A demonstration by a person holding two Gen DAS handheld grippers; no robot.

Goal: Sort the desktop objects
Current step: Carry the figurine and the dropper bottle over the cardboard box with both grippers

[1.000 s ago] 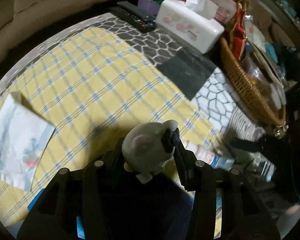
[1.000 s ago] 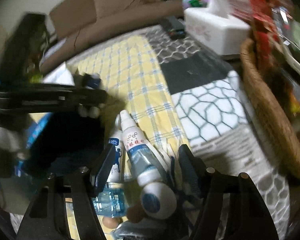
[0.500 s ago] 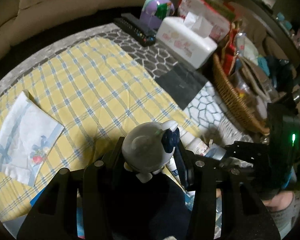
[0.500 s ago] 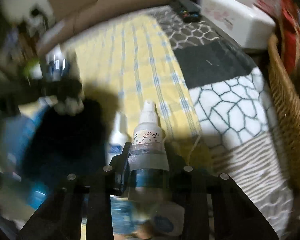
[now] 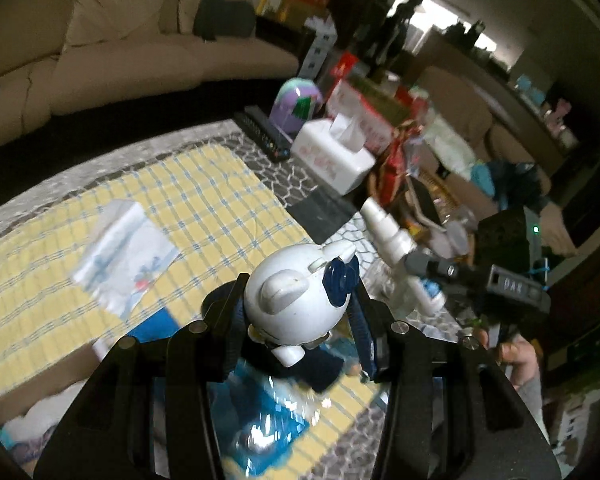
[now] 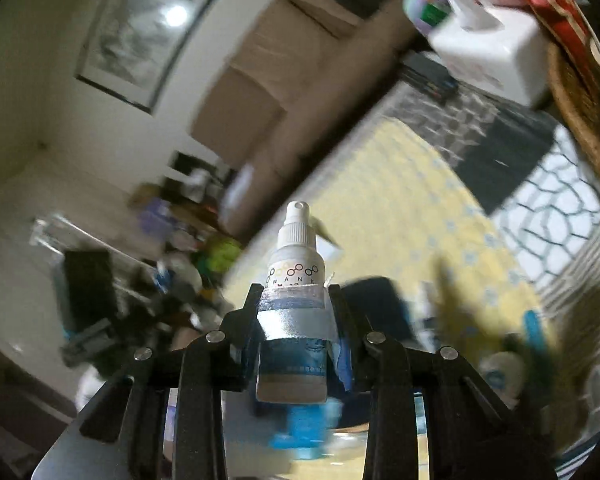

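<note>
While the left gripper (image 5: 300,312) pinches a white pig figurine (image 5: 296,294), the right gripper (image 6: 294,312), having just closed, clamps a spray bottle (image 6: 296,280).

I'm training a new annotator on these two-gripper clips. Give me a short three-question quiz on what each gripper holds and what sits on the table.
1. True or false: the left gripper is shut on the white toy figure.
2. What does the right gripper hold? A) a remote control B) a small spray bottle C) a tissue packet
3. Fill in: behind the yellow checked cloth, the white tissue box stands beside a black ____.

Key
1. True: both fingers press on its round head.
2. B: nozzle pointing away from the camera, clamped at the label.
3. Remote control.
</note>
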